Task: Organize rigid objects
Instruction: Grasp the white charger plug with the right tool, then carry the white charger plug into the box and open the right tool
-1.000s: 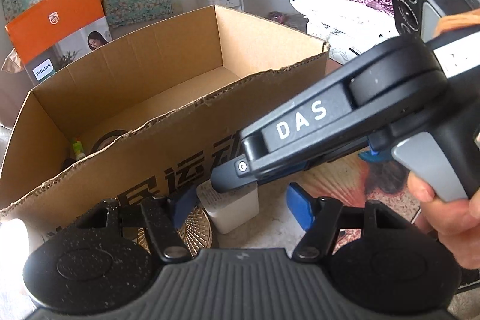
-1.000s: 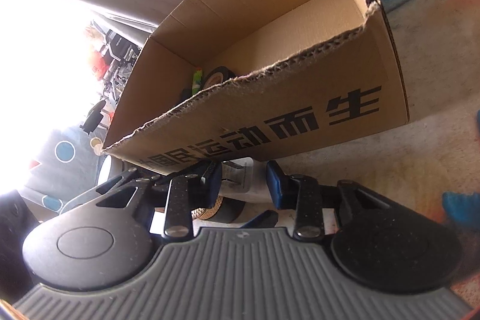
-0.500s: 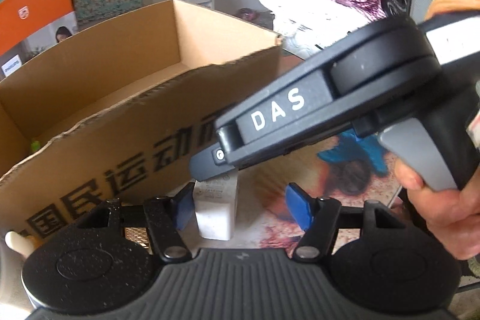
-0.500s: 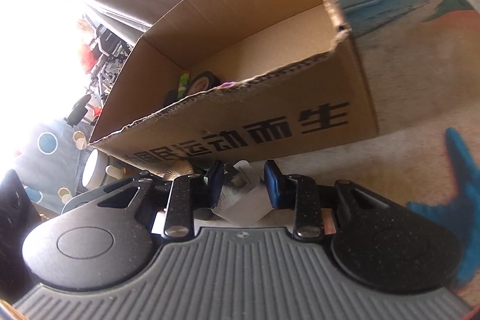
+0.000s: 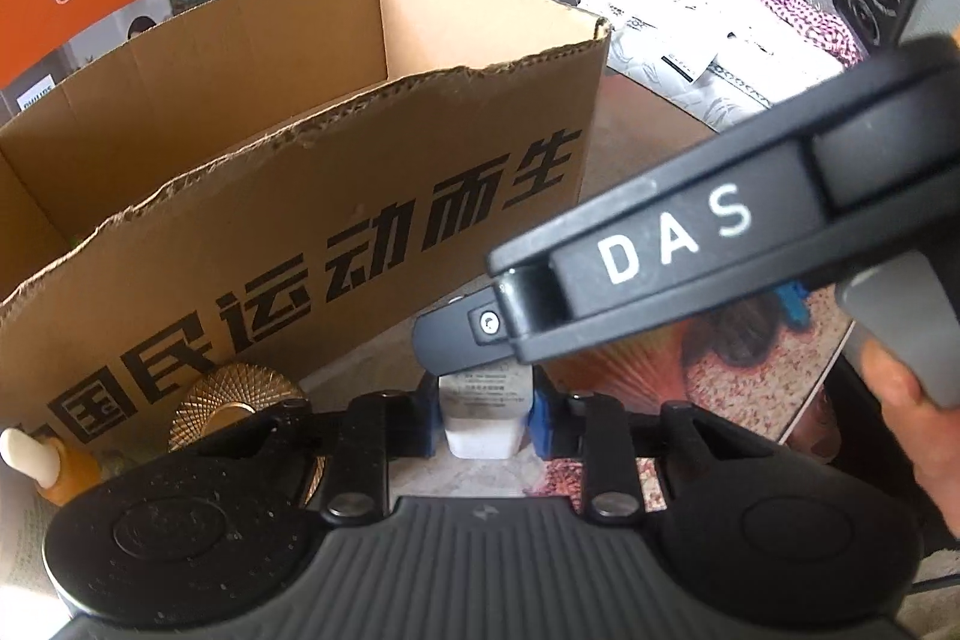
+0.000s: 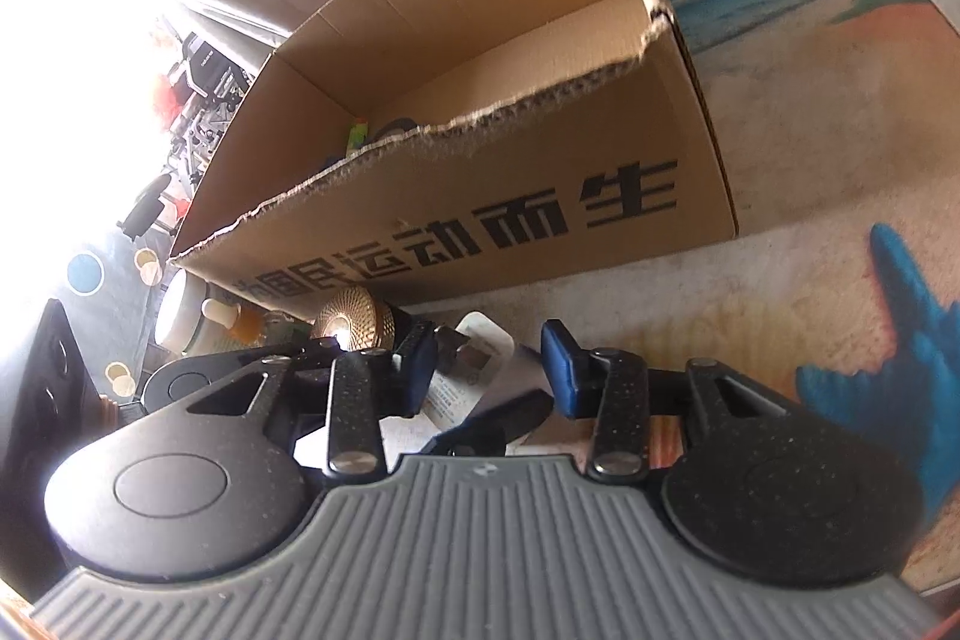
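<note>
Cardboard box [image 5: 300, 196] on beach-print tabletop [image 6: 810, 148], left gripper [image 5: 483, 421] closing onto white charger [image 5: 483, 415], right gripper [image 6: 489, 370] opening around it

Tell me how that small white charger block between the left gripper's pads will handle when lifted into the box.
The white charger block looks like hard plastic, so probably stiff and light. Its smooth flat sides, where the left gripper is closing its blue pads on it, could slip. Standing on end, it may tip if nudged.

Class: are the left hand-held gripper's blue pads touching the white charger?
Touching. In the left wrist view both blue pads of the closing left hand-held gripper meet the white charger, no gap showing.
</note>
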A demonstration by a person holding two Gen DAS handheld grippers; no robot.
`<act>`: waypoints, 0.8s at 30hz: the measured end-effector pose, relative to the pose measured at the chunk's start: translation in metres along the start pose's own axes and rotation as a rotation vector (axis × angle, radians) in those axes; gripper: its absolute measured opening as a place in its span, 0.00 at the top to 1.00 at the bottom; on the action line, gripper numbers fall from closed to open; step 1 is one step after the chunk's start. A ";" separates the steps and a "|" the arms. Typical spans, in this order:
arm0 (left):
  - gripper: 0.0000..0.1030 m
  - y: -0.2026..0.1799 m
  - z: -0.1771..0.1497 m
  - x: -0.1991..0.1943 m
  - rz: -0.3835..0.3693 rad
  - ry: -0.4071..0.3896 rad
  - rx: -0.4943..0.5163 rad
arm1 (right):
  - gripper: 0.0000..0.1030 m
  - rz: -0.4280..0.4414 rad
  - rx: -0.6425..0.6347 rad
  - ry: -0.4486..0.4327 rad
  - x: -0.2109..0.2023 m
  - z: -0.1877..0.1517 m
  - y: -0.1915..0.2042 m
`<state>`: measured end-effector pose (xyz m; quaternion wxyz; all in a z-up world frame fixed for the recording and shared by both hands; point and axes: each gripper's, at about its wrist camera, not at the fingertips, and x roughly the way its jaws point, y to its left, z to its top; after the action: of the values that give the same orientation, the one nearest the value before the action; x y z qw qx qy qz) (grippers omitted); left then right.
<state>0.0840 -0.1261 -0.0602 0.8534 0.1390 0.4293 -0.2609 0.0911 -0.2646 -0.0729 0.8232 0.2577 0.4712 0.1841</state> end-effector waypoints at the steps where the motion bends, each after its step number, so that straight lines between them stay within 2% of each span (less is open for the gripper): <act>1: 0.73 0.001 0.000 0.000 -0.001 -0.002 -0.004 | 0.61 0.002 0.007 -0.001 0.000 -0.001 -0.001; 12: 0.73 0.006 -0.004 -0.016 -0.033 -0.047 -0.042 | 0.65 -0.011 0.015 -0.022 -0.010 -0.007 0.009; 17: 0.73 0.005 -0.001 -0.038 -0.019 -0.108 -0.034 | 0.65 0.004 -0.014 -0.065 -0.029 -0.008 0.023; 24: 0.73 0.012 0.014 -0.084 0.028 -0.227 -0.047 | 0.65 0.038 -0.126 -0.153 -0.065 0.008 0.061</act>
<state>0.0586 -0.0958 0.0161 0.9030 0.0943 0.3341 -0.2530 0.0626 -0.2533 0.0113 0.8678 0.2278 0.3893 0.2084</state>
